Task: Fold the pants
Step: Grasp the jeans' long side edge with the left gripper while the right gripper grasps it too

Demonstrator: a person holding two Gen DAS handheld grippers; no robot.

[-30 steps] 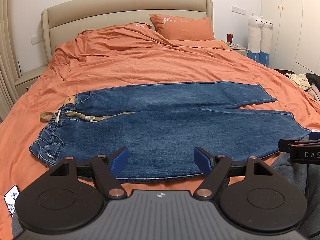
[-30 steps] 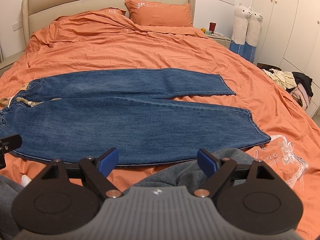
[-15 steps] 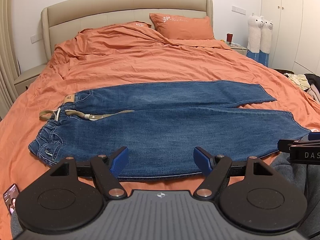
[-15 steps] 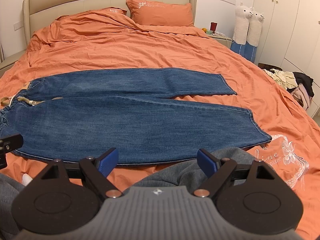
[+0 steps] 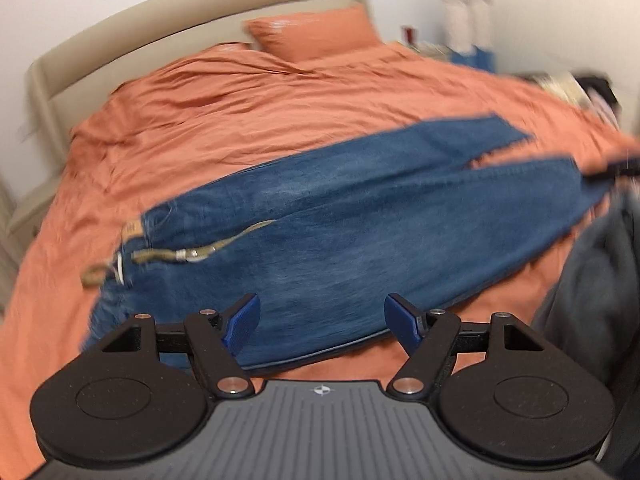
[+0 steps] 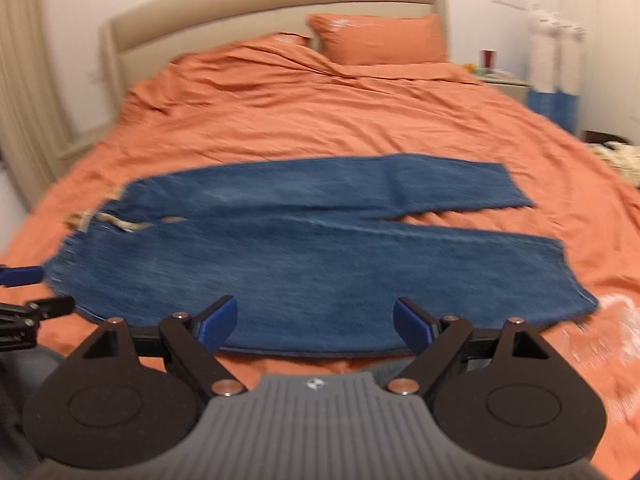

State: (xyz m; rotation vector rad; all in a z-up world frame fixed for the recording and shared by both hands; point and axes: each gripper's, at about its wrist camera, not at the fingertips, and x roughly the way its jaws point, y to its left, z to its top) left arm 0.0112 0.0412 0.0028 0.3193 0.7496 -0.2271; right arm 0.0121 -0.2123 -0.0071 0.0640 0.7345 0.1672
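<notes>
From the left wrist view, blurred and tilted, the left gripper [image 5: 322, 322] hangs with its blue-padded fingers spread wide and nothing between them, above the near edge of the blue jeans [image 5: 360, 236]. The jeans lie flat and unfolded across the orange bed cover [image 5: 260, 120], waistband with tan drawstring [image 5: 192, 256] at the jeans' left end, both legs running right; an orange pillow [image 5: 316, 38] sits beyond the jeans by the beige headboard [image 5: 160, 32]. From the right wrist view, the right gripper [image 6: 316, 324] is likewise released and empty, over the jeans' [image 6: 300, 248] near hem side; the left gripper's tips [image 6: 24, 276] show just off the waistband end.
</notes>
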